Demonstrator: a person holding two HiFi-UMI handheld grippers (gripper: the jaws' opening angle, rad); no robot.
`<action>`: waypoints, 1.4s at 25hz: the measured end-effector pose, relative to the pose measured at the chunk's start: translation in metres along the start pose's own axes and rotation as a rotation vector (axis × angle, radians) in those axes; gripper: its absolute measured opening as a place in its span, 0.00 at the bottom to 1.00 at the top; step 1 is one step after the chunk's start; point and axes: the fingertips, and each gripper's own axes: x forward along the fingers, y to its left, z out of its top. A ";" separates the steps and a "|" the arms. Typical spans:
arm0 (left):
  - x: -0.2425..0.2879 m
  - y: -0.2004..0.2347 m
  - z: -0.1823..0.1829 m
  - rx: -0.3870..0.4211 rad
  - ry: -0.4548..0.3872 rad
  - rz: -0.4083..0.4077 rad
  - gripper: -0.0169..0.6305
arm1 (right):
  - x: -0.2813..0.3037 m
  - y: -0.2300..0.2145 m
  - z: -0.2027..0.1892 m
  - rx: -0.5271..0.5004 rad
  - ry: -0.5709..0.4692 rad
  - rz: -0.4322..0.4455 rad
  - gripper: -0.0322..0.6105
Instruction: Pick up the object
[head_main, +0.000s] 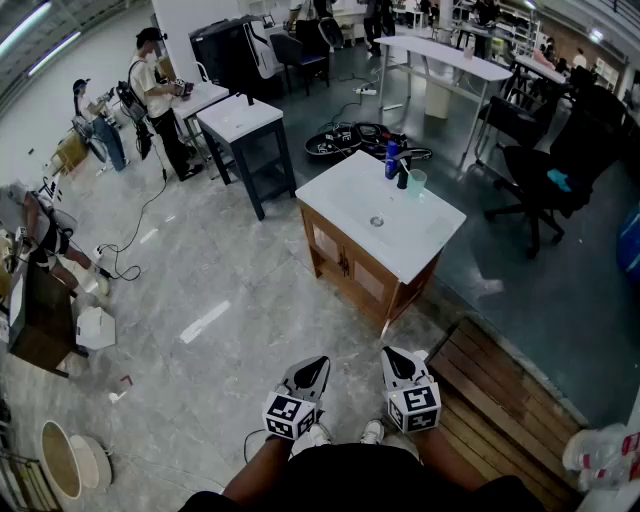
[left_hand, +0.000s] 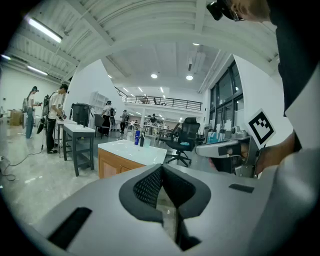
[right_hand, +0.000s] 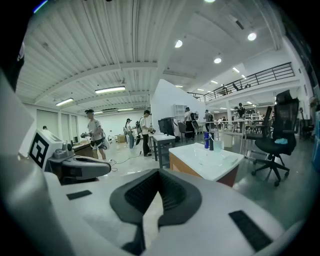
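Note:
A white washbasin top (head_main: 340, 190) on a wooden cabinet stands a few steps ahead of me. At its far end are a blue bottle (head_main: 391, 160), a dark tap (head_main: 403, 177) and a pale green cup (head_main: 417, 183). Both grippers are held low, close to my body and well short of the cabinet. My left gripper (head_main: 314, 368) and my right gripper (head_main: 397, 360) are shut, with nothing between the jaws. The left gripper view has its jaw tips (left_hand: 161, 172) meeting, with the basin top (left_hand: 132, 150) beyond. The right gripper view shows the same (right_hand: 159, 175), with the bottle (right_hand: 206, 140) far off.
A wooden pallet (head_main: 500, 375) lies on the floor to my right. A black office chair (head_main: 545, 170) stands beyond the cabinet. A white table with dark legs (head_main: 245, 118) and a person (head_main: 160, 95) are at the back left. Cables (head_main: 350, 138) lie behind the cabinet.

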 end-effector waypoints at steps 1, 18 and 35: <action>-0.003 -0.001 -0.003 0.001 0.016 -0.004 0.05 | -0.002 0.002 -0.001 0.002 0.001 -0.004 0.08; -0.027 0.014 0.011 0.018 -0.030 -0.015 0.05 | -0.004 0.044 0.020 0.041 -0.120 0.087 0.08; -0.060 0.062 0.015 0.029 -0.068 -0.021 0.05 | 0.019 0.076 0.037 0.103 -0.143 0.049 0.08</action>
